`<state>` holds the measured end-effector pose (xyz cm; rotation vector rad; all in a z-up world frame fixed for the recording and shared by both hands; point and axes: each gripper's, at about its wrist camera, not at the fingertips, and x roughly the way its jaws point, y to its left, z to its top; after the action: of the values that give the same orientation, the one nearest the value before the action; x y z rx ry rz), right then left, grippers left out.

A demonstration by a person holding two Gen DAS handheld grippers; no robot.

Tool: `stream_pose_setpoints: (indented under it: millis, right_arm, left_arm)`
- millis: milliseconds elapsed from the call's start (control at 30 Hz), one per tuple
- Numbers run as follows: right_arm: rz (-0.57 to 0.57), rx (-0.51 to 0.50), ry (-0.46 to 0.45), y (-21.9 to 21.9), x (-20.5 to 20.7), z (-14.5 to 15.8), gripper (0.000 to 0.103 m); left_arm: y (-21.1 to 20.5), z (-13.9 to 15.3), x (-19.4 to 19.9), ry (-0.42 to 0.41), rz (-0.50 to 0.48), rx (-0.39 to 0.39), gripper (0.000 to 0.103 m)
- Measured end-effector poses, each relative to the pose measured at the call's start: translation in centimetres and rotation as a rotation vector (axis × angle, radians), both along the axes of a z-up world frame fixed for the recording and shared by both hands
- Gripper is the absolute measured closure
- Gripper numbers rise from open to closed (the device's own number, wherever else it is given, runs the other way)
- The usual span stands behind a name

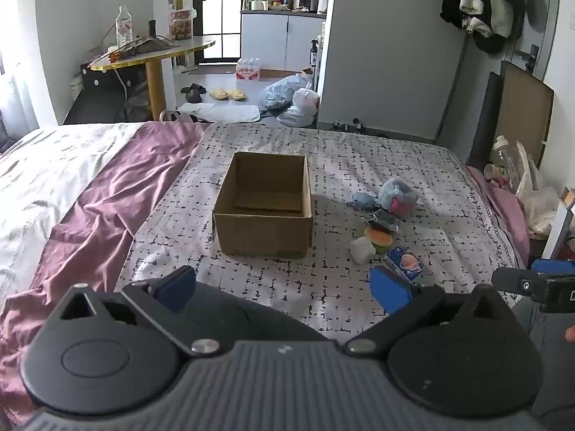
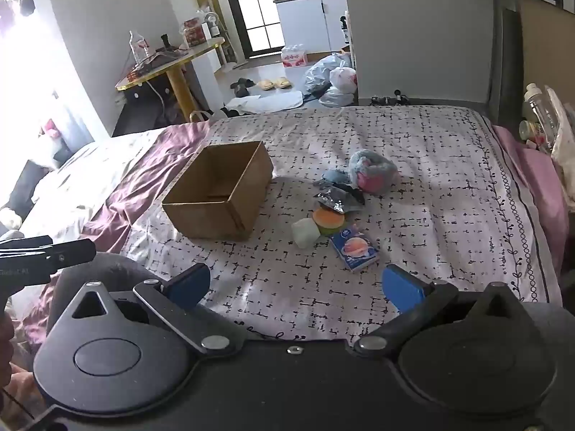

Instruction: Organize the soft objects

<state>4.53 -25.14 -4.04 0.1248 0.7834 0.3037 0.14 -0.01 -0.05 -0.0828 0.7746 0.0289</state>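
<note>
Gaping tongs [image 1: 284, 289] short of box [image 1: 264, 204]

**Rig appearance: black claws, blue pads**

Left claw [image 1: 284, 287]: matte black body, ribbed grey centre panel, two round black discs at the sides, triangular cut-outs above them. Black finger arms on silver pivot screws, blue pads [image 1: 390, 289] at the tips. Right claw [image 2: 296, 285]: same build, smooth black centre with one small silver screw, blue pads [image 2: 404, 287]. A sliver of skin shows at the frame edge in each wrist view.
</note>
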Motion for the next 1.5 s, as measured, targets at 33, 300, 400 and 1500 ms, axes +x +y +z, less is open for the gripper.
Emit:
stream_pose_setpoints:
  millis: [33, 300, 400, 1500]
  right_arm:
    - [-0.004, -0.001, -0.001, -0.1, 0.0, 0.0, 0.000]
    - [-0.025, 0.009, 0.001, -1.3, -0.3, 0.3, 0.000]
    - [-0.026, 0.016, -0.003, -1.2, -0.9, 0.7, 0.000]
    - [-0.026, 0.010, -0.040, -1.3, -1.1, 1.1, 0.000]
  left_arm:
    - [0.0, 0.0, 0.0, -0.001, -0.003, 0.002, 0.000]
    - [-0.9, 0.6, -0.3, -0.024, -0.023, 0.023, 0.000]
    - [-1.3, 0.7, -0.3, -0.028, -0.024, 0.020, 0.000]
    - [-1.9, 1.5, -0.9, -0.069, -0.034, 0.011, 0.000]
